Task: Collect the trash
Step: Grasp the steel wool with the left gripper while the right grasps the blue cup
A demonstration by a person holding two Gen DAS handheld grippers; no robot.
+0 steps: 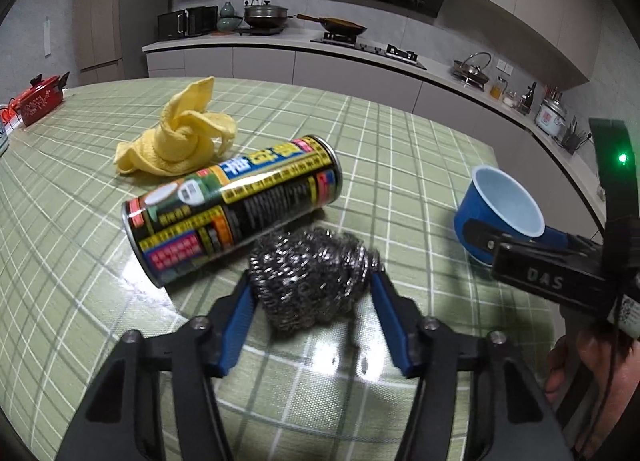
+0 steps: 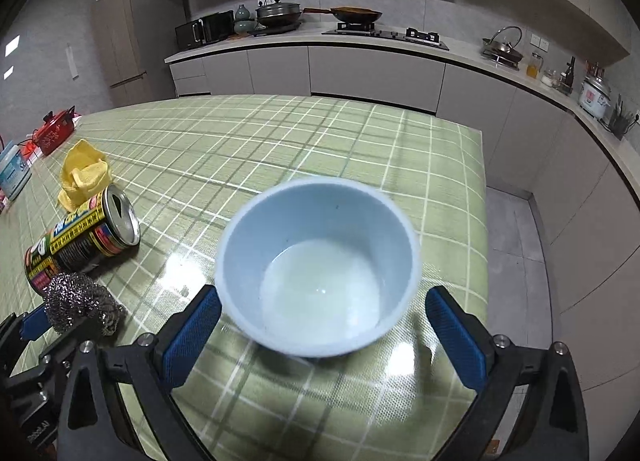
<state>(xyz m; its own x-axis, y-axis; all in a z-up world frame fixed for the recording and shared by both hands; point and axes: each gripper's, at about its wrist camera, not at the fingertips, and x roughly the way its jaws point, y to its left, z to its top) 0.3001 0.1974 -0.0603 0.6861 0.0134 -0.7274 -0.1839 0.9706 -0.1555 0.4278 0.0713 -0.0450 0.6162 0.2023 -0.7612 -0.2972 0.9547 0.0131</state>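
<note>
A: Two sets of tongs are out over the table (image 2: pixel 280 133). The left tongs (image 1: pixel 312 281) stand either side of the scourer (image 1: pixel 310 281), pads at its flanks; whether they press yet I cannot tell. The right tongs (image 2: pixel 322 325) stand apart, straddling the cup (image 2: pixel 318 265) without touching it.

B: Where does everything lie?

A: The scourer sits toward the near edge, touching the can (image 1: pixel 232 207), which lies on its side just behind it. The cloth (image 1: pixel 180 137) is crumpled farther back, toward the left edge. The cup stands upright near the right edge.

B: How will the scourer handle?

A: Light and springy, I'd judge. It is a wad of steel coils, so it should squash under the pads and catch on them rather than slip. Take it across the middle, where it is widest.

B: And the cup?

A: Thin-walled and light, probably paper or plastic, and seemingly empty. It could buckle or skid on the glossy cover. I'd grip low across the wall, gently.

B: The can?

A: Opened, smooth and round, so likely to roll. Grip across the body, not the ends.
</note>
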